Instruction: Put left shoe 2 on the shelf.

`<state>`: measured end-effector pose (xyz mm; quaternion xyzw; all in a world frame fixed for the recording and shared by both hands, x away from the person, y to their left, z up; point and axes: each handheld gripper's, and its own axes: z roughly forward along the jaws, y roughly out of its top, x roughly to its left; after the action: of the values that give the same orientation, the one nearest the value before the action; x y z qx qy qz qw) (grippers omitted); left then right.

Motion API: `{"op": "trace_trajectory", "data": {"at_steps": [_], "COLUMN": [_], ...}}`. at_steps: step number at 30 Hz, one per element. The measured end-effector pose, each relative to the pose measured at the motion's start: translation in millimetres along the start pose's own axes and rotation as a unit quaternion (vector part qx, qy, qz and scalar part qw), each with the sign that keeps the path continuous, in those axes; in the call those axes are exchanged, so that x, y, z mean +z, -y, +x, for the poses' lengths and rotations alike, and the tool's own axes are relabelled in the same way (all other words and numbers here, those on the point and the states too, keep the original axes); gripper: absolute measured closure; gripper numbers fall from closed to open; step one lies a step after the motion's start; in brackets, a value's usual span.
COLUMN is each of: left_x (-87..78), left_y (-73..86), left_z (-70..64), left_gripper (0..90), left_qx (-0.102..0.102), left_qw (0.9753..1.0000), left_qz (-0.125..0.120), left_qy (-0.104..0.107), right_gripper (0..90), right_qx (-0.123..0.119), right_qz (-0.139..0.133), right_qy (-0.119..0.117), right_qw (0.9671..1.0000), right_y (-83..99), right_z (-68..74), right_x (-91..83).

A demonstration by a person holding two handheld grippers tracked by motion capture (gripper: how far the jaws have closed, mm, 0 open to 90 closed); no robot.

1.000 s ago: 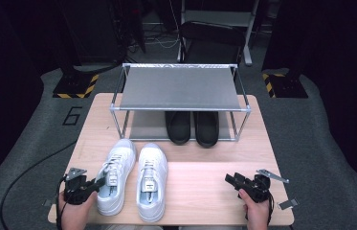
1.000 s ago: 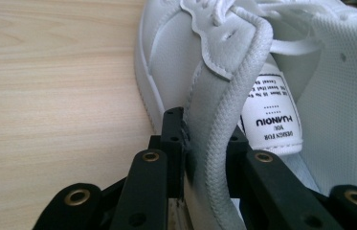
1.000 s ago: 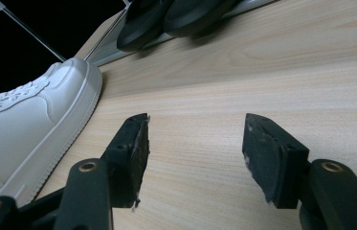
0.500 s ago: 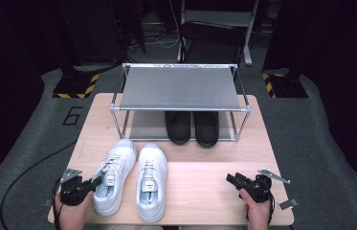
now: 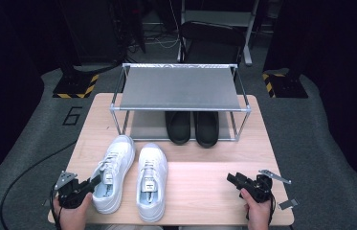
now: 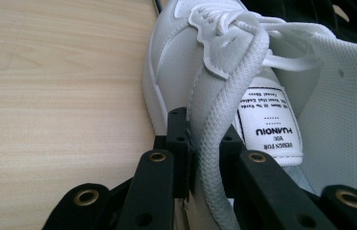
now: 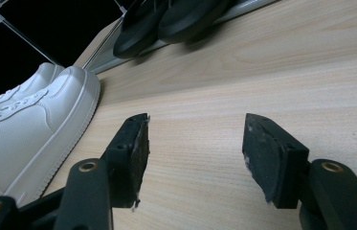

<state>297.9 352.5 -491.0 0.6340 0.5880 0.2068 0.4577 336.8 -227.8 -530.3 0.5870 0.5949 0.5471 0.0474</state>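
Left gripper (image 5: 86,188) clamped on collar of left sneaker (image 5: 114,172), jaws pinching padded rim beside tongue label (image 6: 269,127); sneaker flat on table (image 5: 205,191), just left of its mate (image 5: 151,181), in front of rack (image 5: 180,88); right gripper (image 5: 237,180) spread wide, nothing between jaws, well right of sneakers.

Black shoes (image 5: 193,127) half hidden under the rack's shelf (image 5: 180,88); small print on the tongue label (image 6: 268,125) unreadable.

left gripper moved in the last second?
Yes. In the high view the left gripper has dropped back toward the table's near edge, then come in against the left white sneaker. It is now shut on the sneaker's padded collar.
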Motion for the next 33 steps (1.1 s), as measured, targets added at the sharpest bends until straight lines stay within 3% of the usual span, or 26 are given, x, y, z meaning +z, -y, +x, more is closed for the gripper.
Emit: {"op": "trace_trajectory", "data": {"at_steps": [16,21,25,26,33], "left_x": [-5.4,-6.6,-7.6,-9.6,-18.1], "left_y": [4.5,4.8,5.2,5.0,1.6], "left_z": [-0.3,-1.5,-2.2,-1.9,-3.8], "left_gripper": [81.7,81.8,81.8,81.8,81.7], "left_qx": [-0.002,0.005,0.002,0.004,0.007], "left_qw": [0.999,0.9984,0.9973,0.9977,0.9939], "left_qz": [-0.041,-0.052,-0.07,-0.064,-0.105], "left_qy": [0.019,0.022,0.022,0.024,0.032], "right_gripper": [42.1,42.0,42.1,42.1,42.1], "right_qx": [-0.003,0.012,0.009,0.01,0.012], "right_qz": [-0.004,-0.001,-0.003,-0.005,-0.005], "right_qy": [0.0,0.001,0.001,0.0,0.001], "right_qw": [1.0,0.9999,1.0,0.9999,0.9999], "right_y": [-0.4,-0.2,0.0,0.4,0.6], "right_z": [-2.5,-1.2,-1.8,-2.1,-2.8], "right_x": [-1.5,-2.0,-1.4,-1.5,-1.7]}}
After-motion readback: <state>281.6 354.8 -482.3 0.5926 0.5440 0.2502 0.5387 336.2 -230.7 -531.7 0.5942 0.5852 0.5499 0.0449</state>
